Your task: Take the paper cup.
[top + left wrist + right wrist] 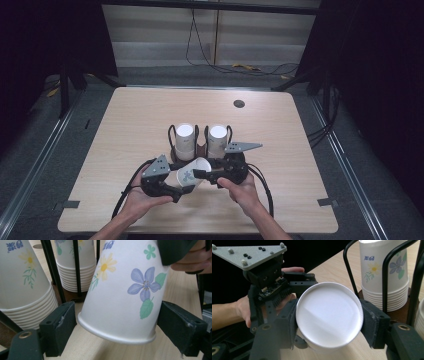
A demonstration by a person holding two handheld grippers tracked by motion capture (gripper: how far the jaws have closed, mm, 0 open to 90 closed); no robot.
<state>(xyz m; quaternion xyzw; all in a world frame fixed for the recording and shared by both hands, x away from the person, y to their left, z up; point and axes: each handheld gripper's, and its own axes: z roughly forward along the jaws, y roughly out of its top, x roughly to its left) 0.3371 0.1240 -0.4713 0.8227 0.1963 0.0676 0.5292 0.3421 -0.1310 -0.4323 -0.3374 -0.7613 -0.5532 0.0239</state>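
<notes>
A white paper cup (pixel 190 175) printed with flowers lies tilted between both grippers, just above the table's near middle. My right gripper (pixel 202 175) comes in from the right and is shut on the cup's closed base (pixel 329 313), one pad on each side. My left gripper (pixel 177 183) comes in from the left. In the left gripper view its jaws flank the cup (pixel 120 297) just above the rim, pads against the wall. Behind them stand two stacks of upturned cups (pixel 184 140) (pixel 217 140) in a black wire holder (pixel 200 150).
The light wooden table (pixel 125 165) has bare room left, right and behind the holder. A small black round spot (pixel 239 104) sits near the far edge. Cables trail from both grippers toward the near edge, and more cables (pixel 240 67) lie on the floor beyond.
</notes>
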